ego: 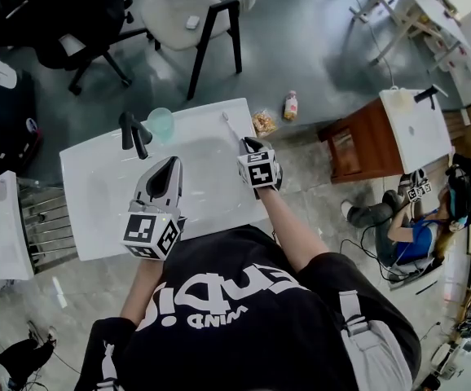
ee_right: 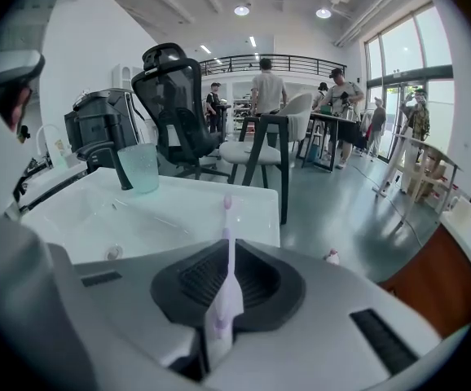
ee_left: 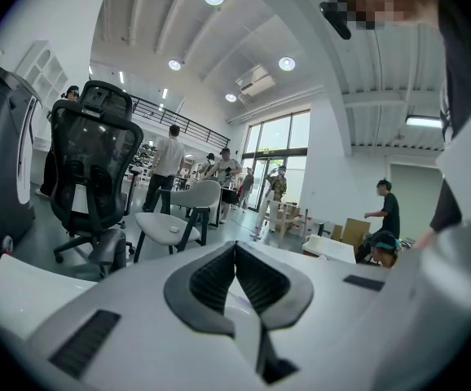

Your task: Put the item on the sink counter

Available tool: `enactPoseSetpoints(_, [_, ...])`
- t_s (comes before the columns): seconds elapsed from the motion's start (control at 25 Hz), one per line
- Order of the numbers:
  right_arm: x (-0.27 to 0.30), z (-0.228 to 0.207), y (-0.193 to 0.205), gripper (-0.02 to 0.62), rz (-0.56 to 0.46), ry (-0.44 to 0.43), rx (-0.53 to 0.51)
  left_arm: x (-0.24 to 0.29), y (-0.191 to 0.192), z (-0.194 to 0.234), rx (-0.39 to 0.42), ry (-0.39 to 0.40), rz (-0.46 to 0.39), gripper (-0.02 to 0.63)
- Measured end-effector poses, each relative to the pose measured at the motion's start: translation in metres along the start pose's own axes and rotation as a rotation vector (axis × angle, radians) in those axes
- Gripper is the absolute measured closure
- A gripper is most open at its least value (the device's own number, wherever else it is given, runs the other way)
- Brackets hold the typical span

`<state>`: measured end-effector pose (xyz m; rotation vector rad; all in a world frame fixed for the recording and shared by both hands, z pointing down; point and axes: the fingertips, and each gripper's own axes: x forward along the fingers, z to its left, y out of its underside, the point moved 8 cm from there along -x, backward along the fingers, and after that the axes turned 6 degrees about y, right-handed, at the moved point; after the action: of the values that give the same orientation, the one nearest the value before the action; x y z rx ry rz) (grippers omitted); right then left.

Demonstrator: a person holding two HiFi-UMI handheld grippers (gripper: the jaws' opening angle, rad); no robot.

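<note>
A pale purple toothbrush (ego: 232, 126) (ee_right: 226, 235) is held in my right gripper (ego: 250, 146) (ee_right: 227, 259), which is shut on its handle. The brush head points out over the far right part of the white sink counter (ego: 97, 186) (ee_right: 248, 206). My left gripper (ego: 169, 168) (ee_left: 235, 255) hovers over the basin's middle, shut with nothing between its jaws, and in its own view it looks up into the room. A black faucet (ego: 134, 134) (ee_right: 112, 163) and a pale green cup (ego: 160, 123) (ee_right: 140, 168) stand at the counter's far edge.
Beyond the counter on the floor are a snack bag (ego: 264, 122) and a small bottle (ego: 290, 104). A white chair (ego: 193, 19) and a black office chair (ego: 48, 23) stand farther off. At the right are a wooden cabinet (ego: 362, 141) and a person sitting on the floor (ego: 407, 218). A metal rack (ego: 48, 218) is at the left.
</note>
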<state>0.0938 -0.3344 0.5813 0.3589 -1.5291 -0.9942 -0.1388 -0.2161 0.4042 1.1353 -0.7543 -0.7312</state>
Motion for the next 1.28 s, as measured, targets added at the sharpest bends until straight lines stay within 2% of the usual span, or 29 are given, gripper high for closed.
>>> enactPoseSetpoints(0.36, [-0.032, 0.008, -0.016, 0.574, -0.074, -0.064, -0.008, -0.001, 0.001, -0.003, 0.006, 0.004, -0.001, 0.586])
enactPoseSetpoints(0.92, [-0.152, 0.031, -0.070, 0.575, -0.409, -0.228, 0.007, 0.000, -0.006, -0.011, 0.015, 0.045, -0.007, 0.586])
enactPoseSetpoints(1.28, [-0.209, 0.039, -0.086, 0.575, -0.580, -0.238, 0.013, -0.002, -0.014, -0.019, 0.030, 0.063, -0.032, 0.586])
